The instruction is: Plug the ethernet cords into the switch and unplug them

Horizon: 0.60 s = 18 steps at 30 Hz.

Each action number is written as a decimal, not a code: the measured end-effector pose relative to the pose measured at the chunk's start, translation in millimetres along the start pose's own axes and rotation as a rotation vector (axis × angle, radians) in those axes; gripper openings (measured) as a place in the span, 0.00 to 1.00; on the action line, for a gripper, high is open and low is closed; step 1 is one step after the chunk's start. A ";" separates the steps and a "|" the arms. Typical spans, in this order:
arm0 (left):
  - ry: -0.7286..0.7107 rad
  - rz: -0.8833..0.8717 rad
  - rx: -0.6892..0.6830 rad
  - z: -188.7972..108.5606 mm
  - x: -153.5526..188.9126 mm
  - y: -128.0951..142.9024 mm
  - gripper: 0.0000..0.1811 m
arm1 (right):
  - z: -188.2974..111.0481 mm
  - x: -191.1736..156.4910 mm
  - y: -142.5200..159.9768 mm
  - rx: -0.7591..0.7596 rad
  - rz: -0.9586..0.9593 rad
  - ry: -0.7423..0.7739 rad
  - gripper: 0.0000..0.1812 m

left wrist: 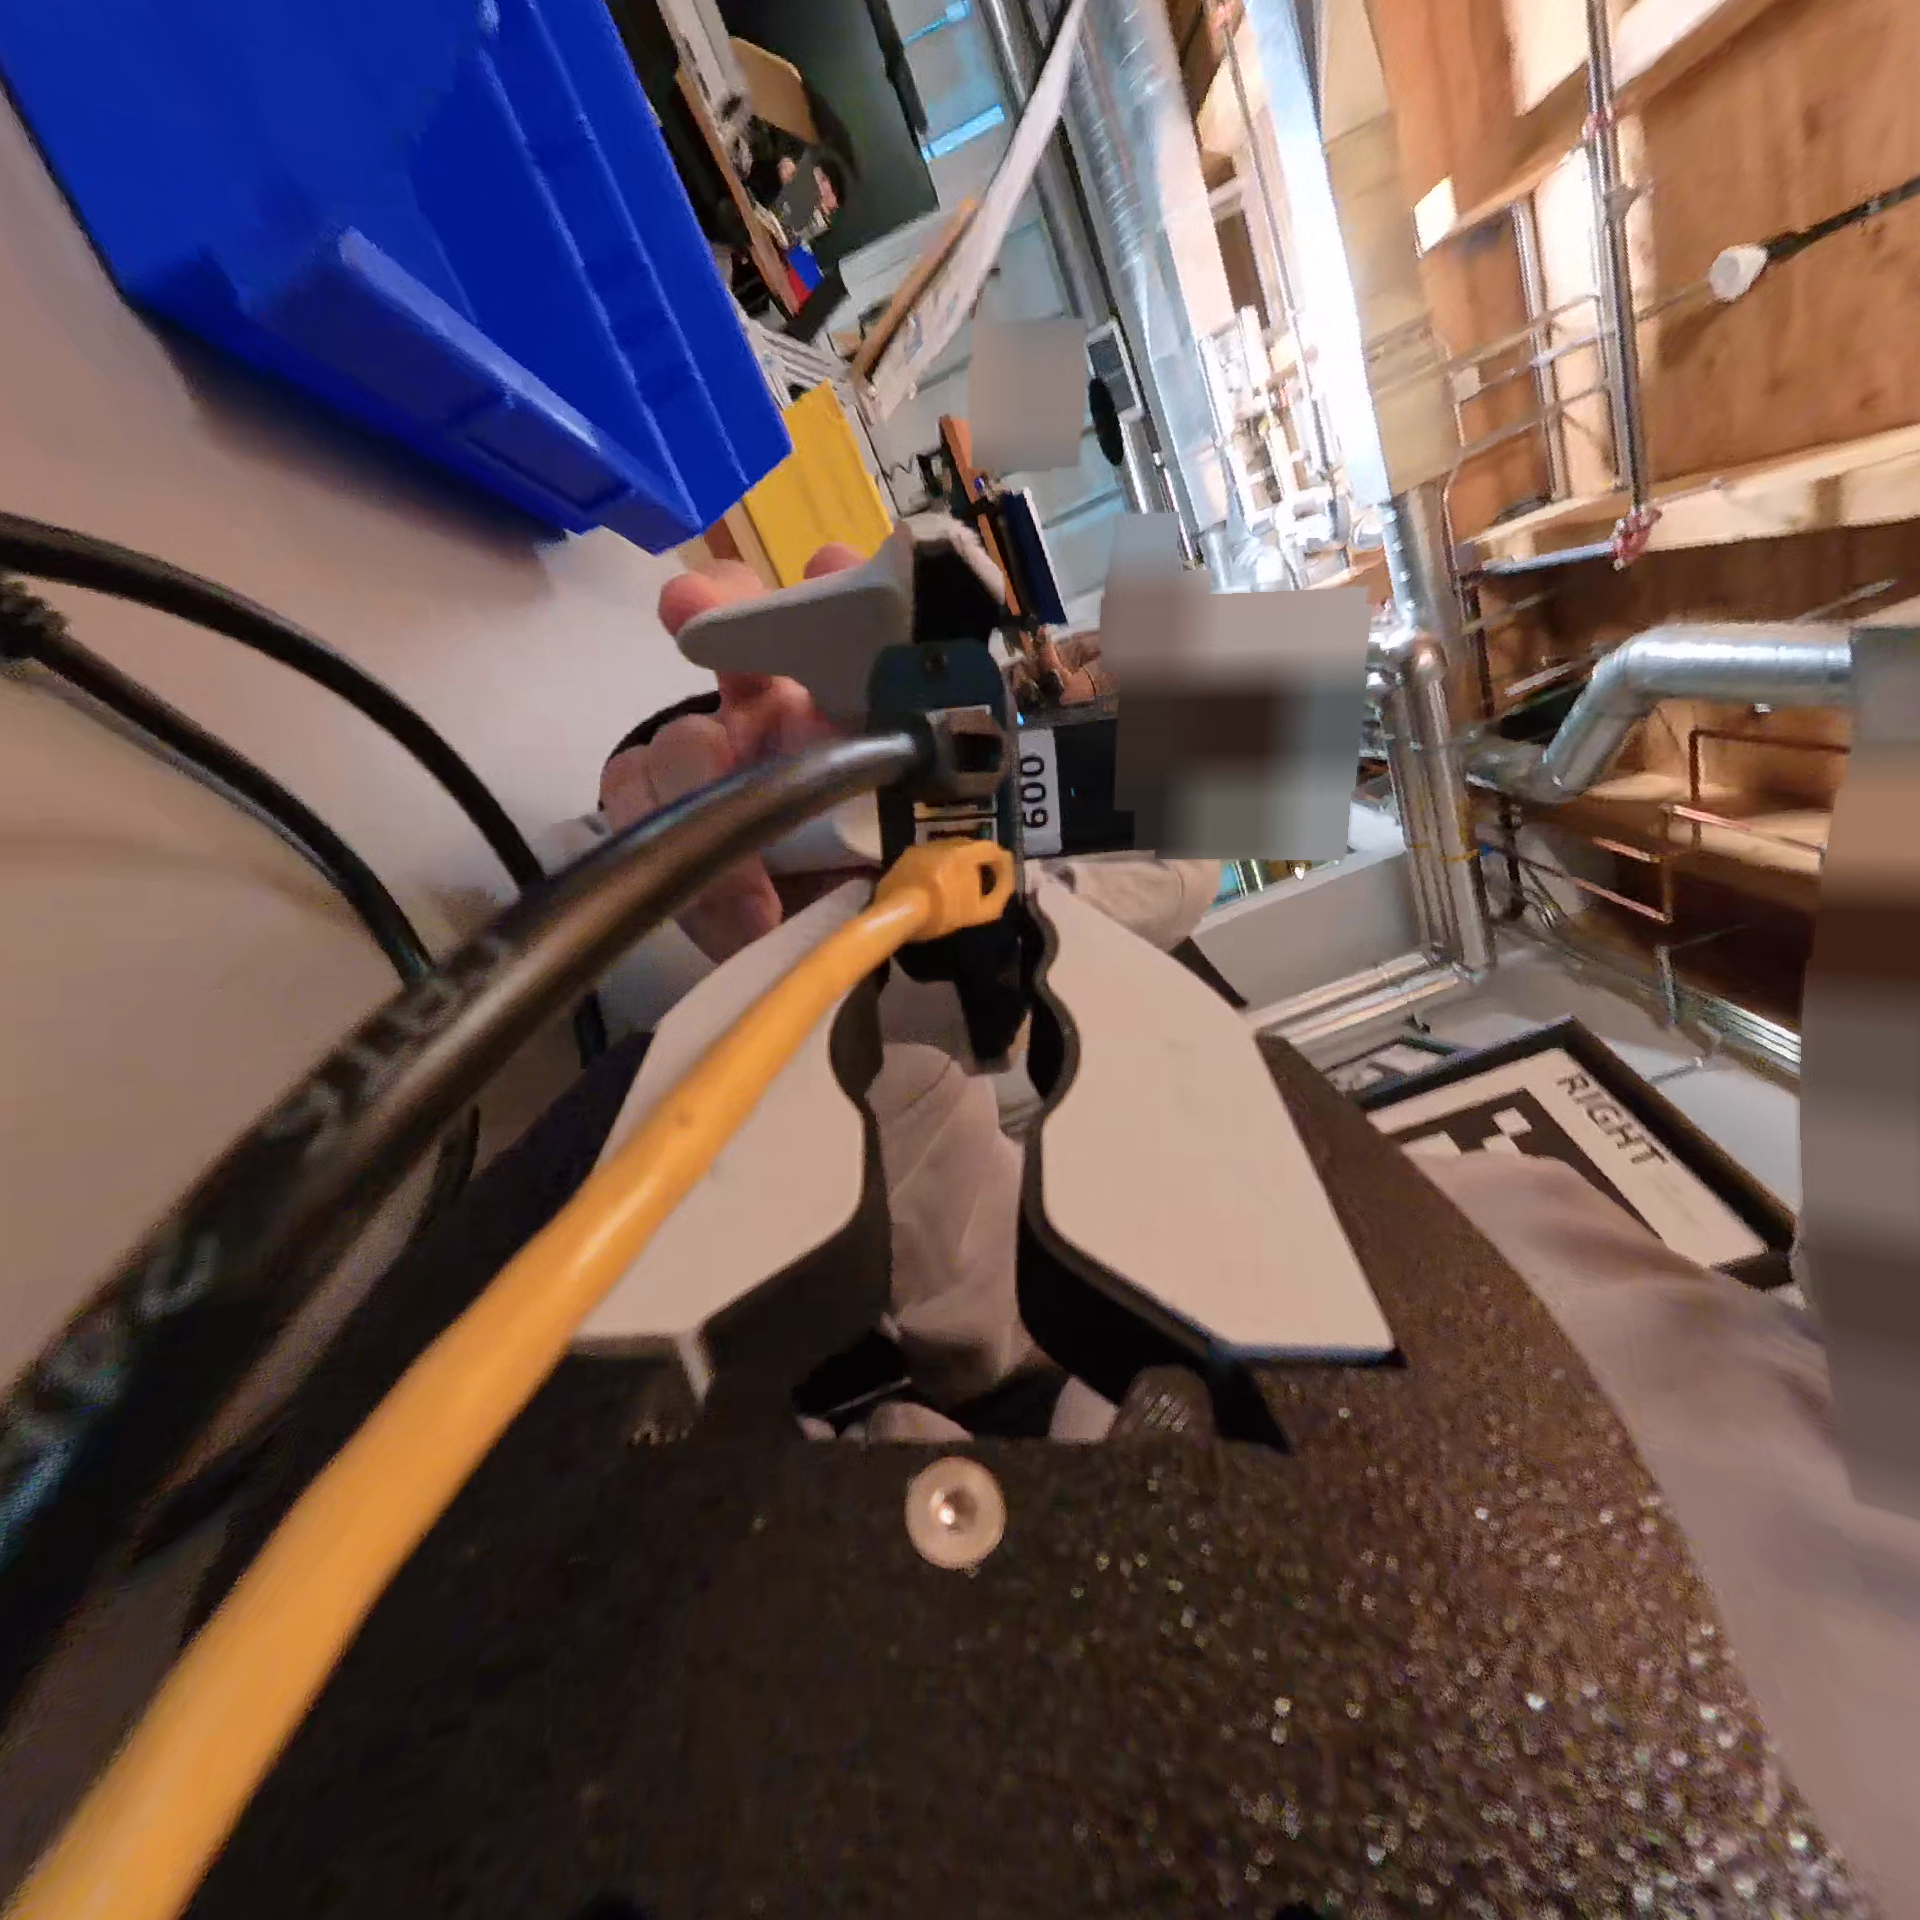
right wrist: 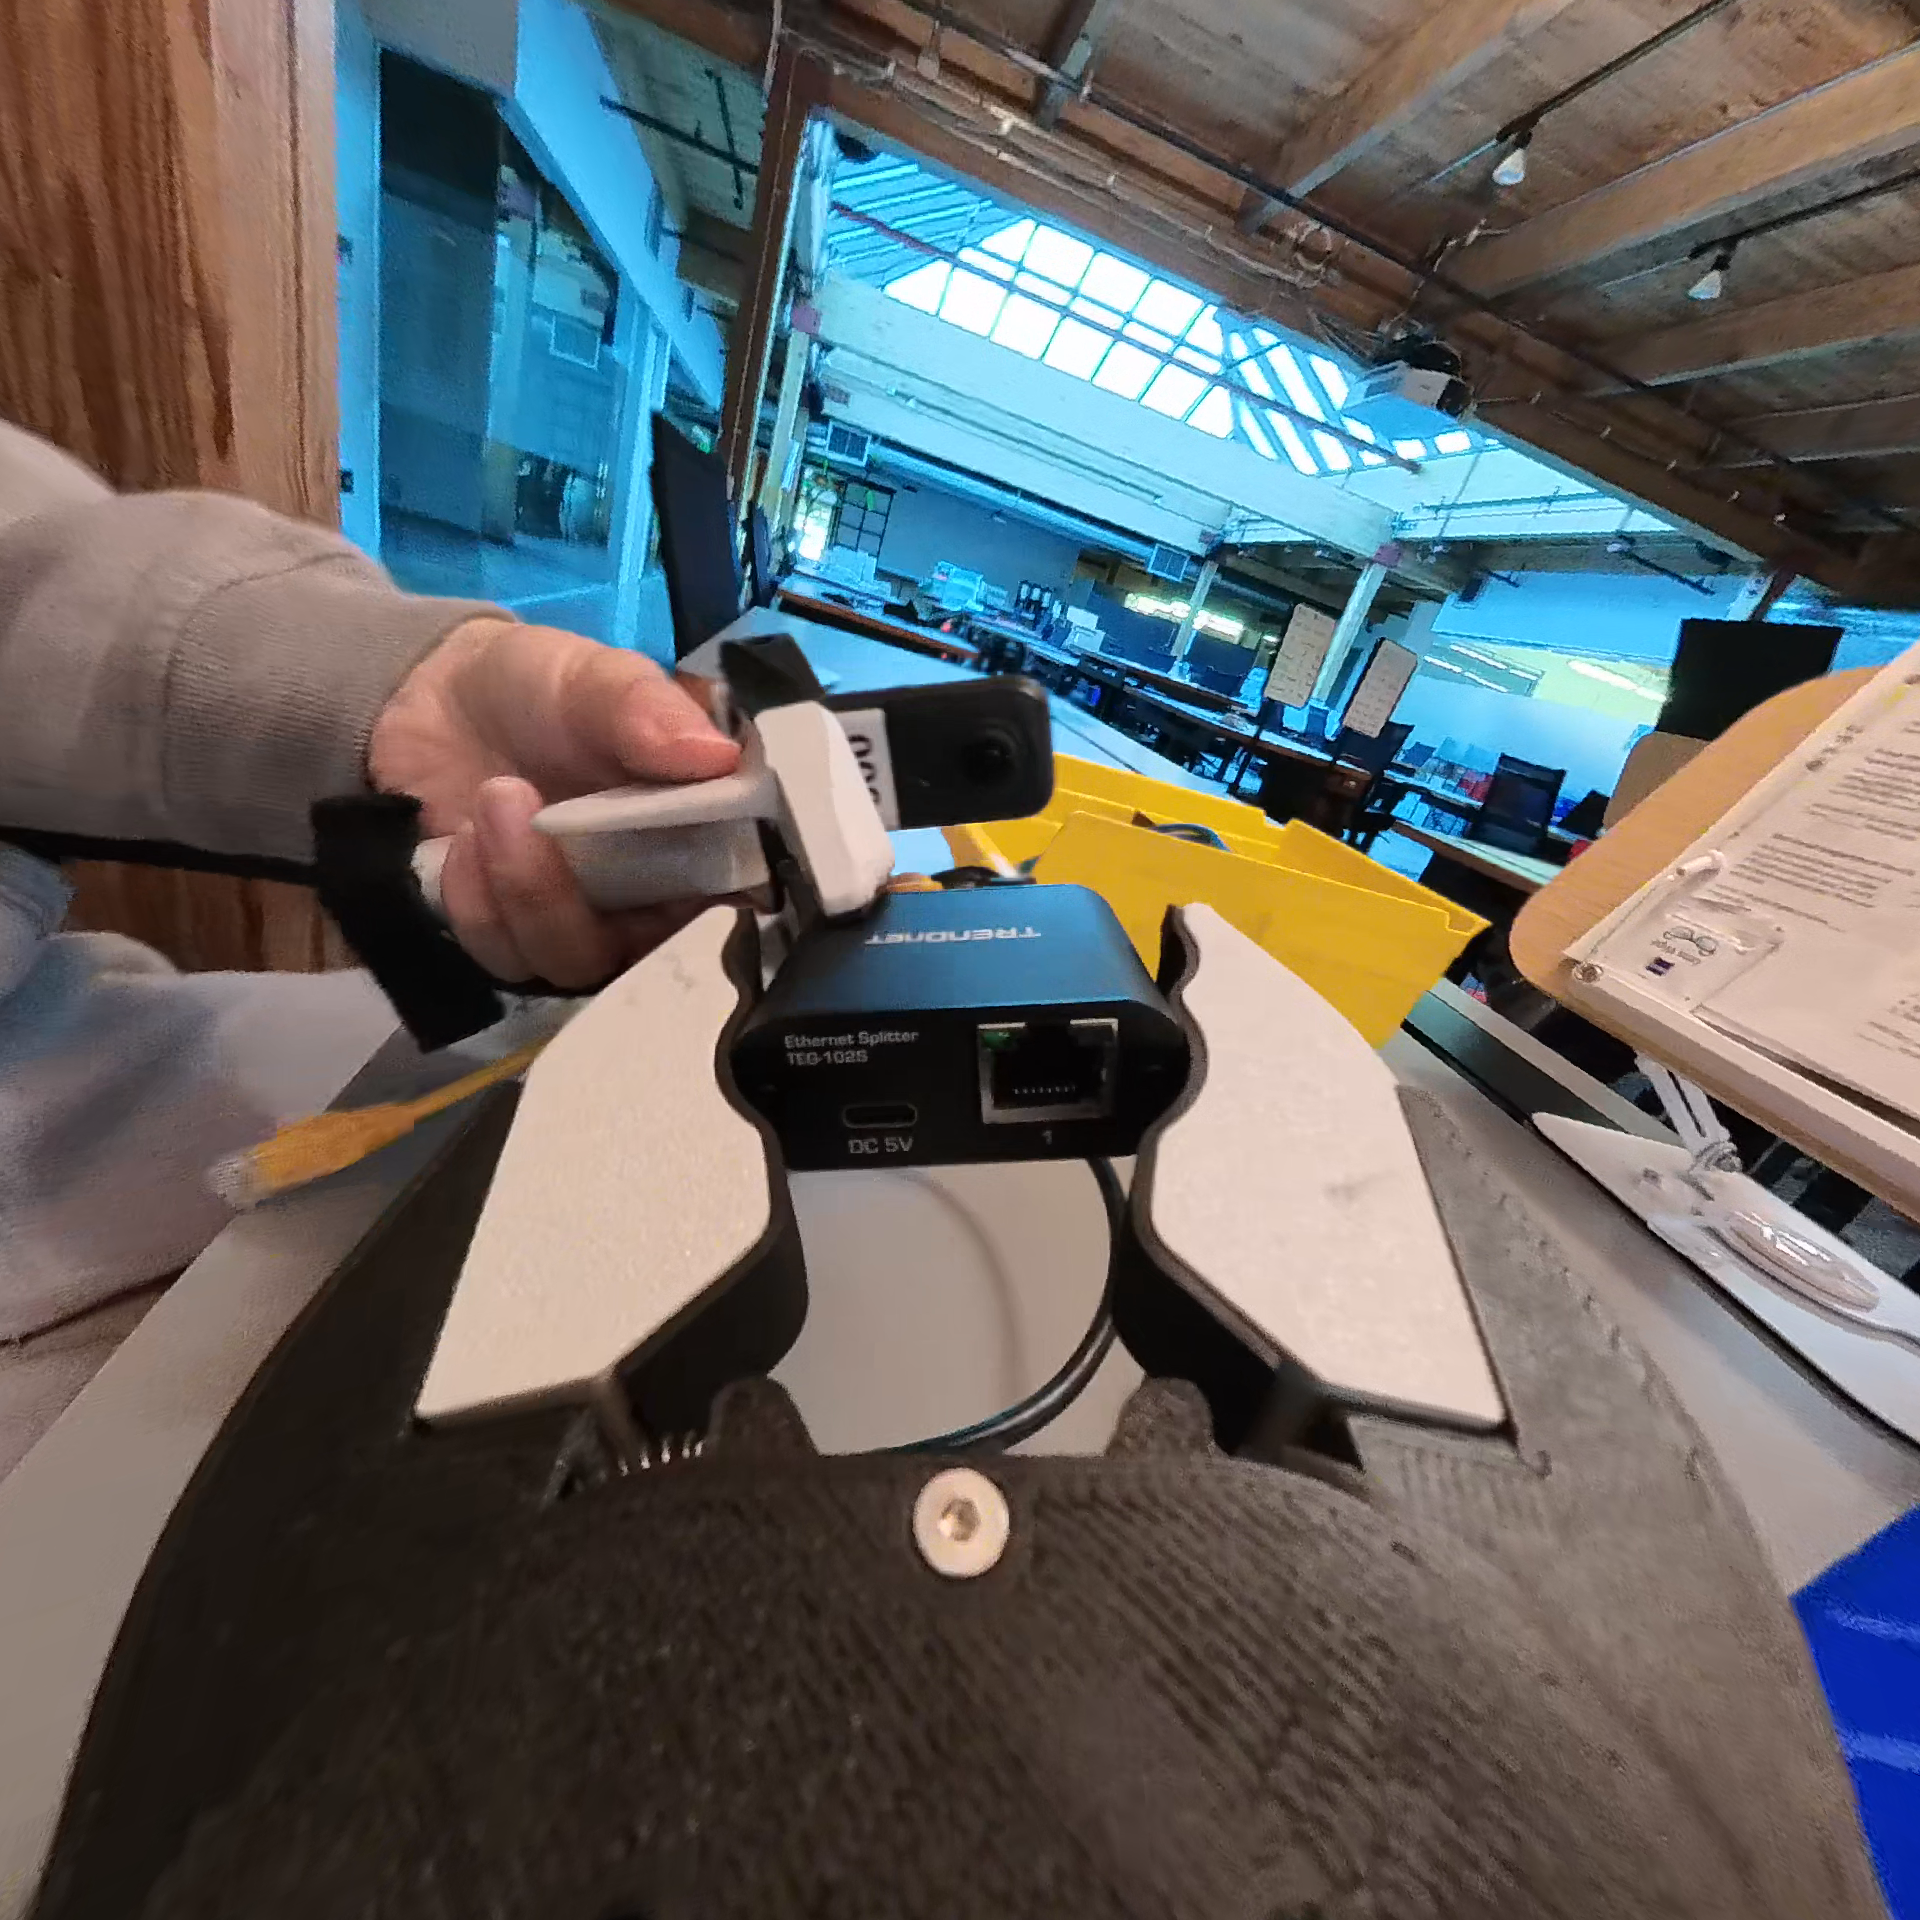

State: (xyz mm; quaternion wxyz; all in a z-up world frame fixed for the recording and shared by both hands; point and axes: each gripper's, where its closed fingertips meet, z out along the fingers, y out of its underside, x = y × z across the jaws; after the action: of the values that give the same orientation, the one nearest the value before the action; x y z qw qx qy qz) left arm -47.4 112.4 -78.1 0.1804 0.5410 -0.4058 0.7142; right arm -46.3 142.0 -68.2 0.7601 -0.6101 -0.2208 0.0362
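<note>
**Two handheld grippers meet at a small black ethernet switch**

In the right wrist view, the right gripper [right wrist: 961, 1039] has its jaws closed against the two sides of the switch [right wrist: 956, 1023], a small black box lifted above the white tabletop [right wrist: 956, 1288]. The box's near face shows one empty network port and a small power socket. A thin black cable [right wrist: 1081, 1361] curves below it. Opposite, a hand [right wrist: 540, 800] in a grey sleeve holds the left gripper [right wrist: 821, 831], whose tip touches the far top edge of the switch. A loose yellow plug [right wrist: 312, 1143] lies at the left, blurred. A yellow bin [right wrist: 1278, 904] stands behind.

In the left wrist view, the left gripper [left wrist: 961, 997] has its jaws nearly shut on the narrow black end of the switch [left wrist: 940, 821]. A yellow ethernet cord [left wrist: 582, 1164] and a black cord [left wrist: 665, 852] are both plugged into the switch's facing side. A blue bin [left wrist: 416, 239] sits on the tabletop beyond.
</note>
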 end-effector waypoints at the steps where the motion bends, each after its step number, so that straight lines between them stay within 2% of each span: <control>1: 0.015 -0.004 -0.032 -0.4 0.9 2.8 0.13 | -0.7 -3.6 -0.4 -0.019 -0.014 -0.025 0.41; 4: 0.008 0.071 -0.216 -11.0 0.5 9.6 0.13 | -5.4 -21.2 1.3 -0.128 -0.005 -0.154 0.43; 7: -0.086 0.166 -0.492 -34.9 -2.2 13.7 0.13 | -11.2 -23.4 -10.1 -0.157 -0.014 -0.178 0.46; 9: -0.166 0.217 -0.619 -48.8 -3.2 7.6 0.12 | -11.0 -25.9 -15.0 -0.165 -0.037 -0.187 0.46; 12: -0.149 0.182 -0.773 -59.7 10.3 4.0 0.12 | -4.2 -19.7 -8.5 -0.209 -0.114 -0.134 0.41; 16: -0.192 0.187 -0.950 -64.6 9.9 10.1 0.12 | 4.0 -33.8 -8.2 -0.170 -0.089 -0.203 0.35; 18: -0.146 0.171 -1.008 -63.9 14.7 14.2 0.12 | 8.3 -38.3 -3.2 -0.189 -0.079 -0.223 0.35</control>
State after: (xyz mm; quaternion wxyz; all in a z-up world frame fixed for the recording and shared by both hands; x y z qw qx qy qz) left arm -102.5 150.7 -75.6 0.3308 0.4003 -0.7538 0.4026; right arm -84.6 136.3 -75.0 0.6708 -0.6618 -0.3304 0.0530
